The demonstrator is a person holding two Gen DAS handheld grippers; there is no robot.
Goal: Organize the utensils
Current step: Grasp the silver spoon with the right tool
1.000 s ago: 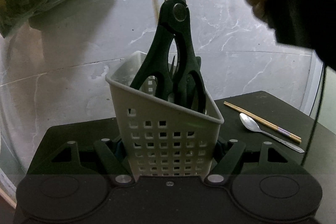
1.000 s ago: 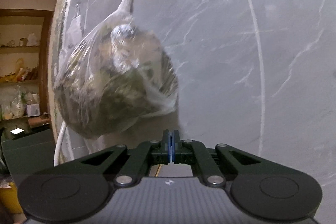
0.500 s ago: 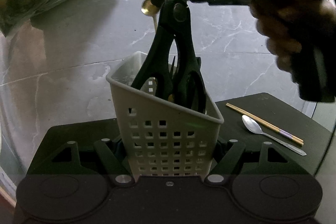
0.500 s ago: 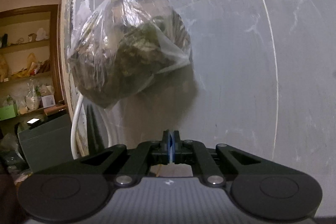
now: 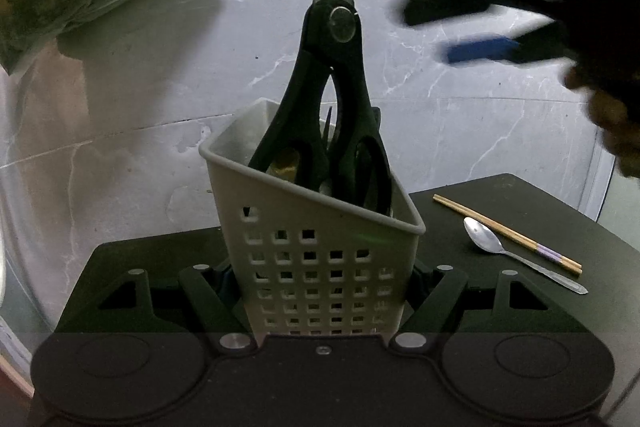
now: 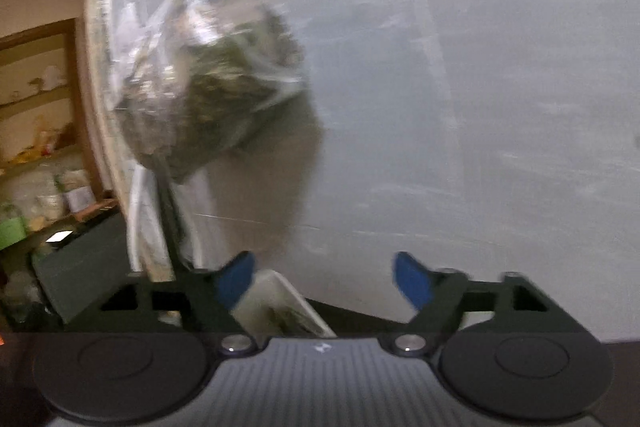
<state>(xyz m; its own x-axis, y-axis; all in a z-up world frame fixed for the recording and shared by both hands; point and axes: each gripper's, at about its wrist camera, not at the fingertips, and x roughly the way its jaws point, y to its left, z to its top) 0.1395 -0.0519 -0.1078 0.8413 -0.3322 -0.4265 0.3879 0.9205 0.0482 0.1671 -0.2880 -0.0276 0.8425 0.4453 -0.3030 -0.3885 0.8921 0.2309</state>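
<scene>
Basket [image 5: 320, 267] is clamped steady by left gripper [image 5: 320, 291] so utensils drop in; right gripper [image 6: 324, 279] jaws just opened wide, empty.

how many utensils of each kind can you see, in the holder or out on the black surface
scissors: 1, standing in the holder
spoon: 1, on the black surface
chopsticks: 2, a pair beside the spoon
total: 4 clearly visible; anything more inside the holder is too hidden to count
</scene>
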